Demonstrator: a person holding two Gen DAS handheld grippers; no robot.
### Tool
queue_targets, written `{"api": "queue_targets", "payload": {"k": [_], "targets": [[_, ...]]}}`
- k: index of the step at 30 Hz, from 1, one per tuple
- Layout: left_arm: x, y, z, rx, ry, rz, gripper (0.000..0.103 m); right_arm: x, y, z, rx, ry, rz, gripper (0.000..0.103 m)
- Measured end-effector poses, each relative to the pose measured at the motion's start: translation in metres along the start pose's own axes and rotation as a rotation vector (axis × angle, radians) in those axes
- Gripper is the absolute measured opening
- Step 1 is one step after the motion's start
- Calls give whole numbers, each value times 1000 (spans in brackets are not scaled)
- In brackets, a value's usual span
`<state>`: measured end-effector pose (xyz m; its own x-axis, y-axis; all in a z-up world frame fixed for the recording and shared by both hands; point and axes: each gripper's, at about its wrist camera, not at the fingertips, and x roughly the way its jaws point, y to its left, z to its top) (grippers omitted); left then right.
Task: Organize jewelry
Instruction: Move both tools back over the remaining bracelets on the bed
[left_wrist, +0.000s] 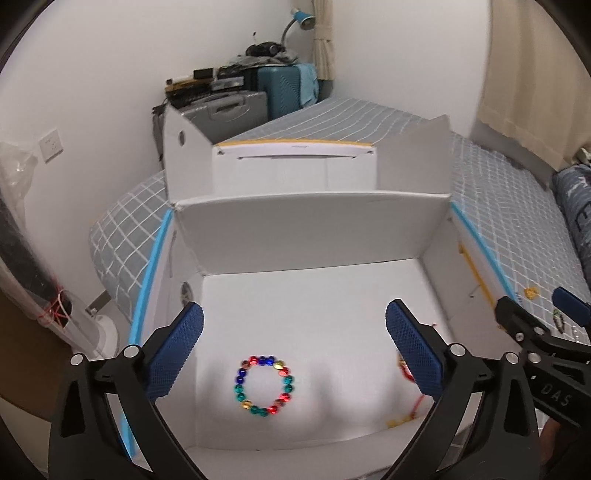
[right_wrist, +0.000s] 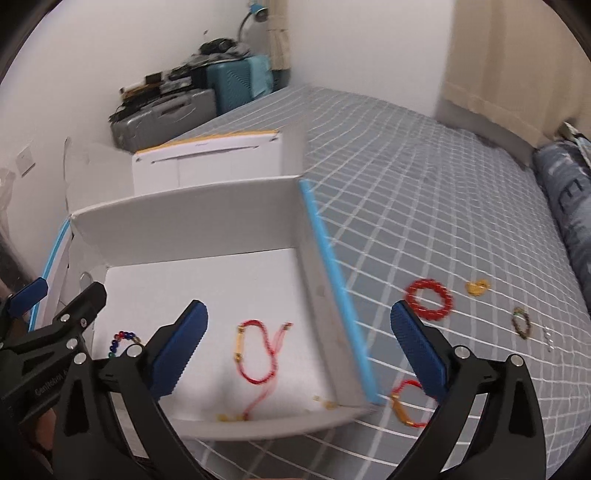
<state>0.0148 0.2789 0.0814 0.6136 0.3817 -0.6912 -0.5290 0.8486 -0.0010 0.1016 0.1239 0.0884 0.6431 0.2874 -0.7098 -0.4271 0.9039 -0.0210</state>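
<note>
Left gripper (left_wrist: 294, 347): I see its jaws spread wide over the box floor, nothing between the pads
Right gripper (right_wrist: 298, 345): mine stands just as wide, empty, straddling the box's right wall
White box (right_wrist: 207, 221): open cardboard on the bed, blue tape along its side edges, tall flaps up at the back
Multicoloured bead bracelet (left_wrist: 264, 386): flat on the box floor, lying free below and between the left fingers (left_wrist: 177, 350)
Red cord bracelet (right_wrist: 258, 350): also inside the box, loose, its tail trailing to the front wall (gold beads at the end)
Second red cord piece (right_wrist: 406, 402): outside on the bedsheet (right_wrist: 424, 206), just beside the box's front right corner, partly hidden by my right finger
Red bead bracelet (right_wrist: 429, 299): on the sheet, right of the box
Small yellow piece (right_wrist: 477, 287): beyond it, blurred
Dark bead bracelet (right_wrist: 521, 323): further right
In the way: the blue-taped wall stands between the sheet items and the box floor
Background: suitcases (right_wrist: 192, 103) against the far wall, curtain (right_wrist: 517, 66) at right
</note>
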Motion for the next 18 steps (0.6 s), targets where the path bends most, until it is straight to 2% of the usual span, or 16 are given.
{"api": "queue_targets", "payload": {"k": [9, 18], "targets": [[-28, -69, -8, 89, -27, -131, 97, -45, -87, -24, 97, -24, -106, 95], [-49, -162, -34, 236, -12, -262, 97, -71, -173, -73, 191, 25, -202, 95]]}}
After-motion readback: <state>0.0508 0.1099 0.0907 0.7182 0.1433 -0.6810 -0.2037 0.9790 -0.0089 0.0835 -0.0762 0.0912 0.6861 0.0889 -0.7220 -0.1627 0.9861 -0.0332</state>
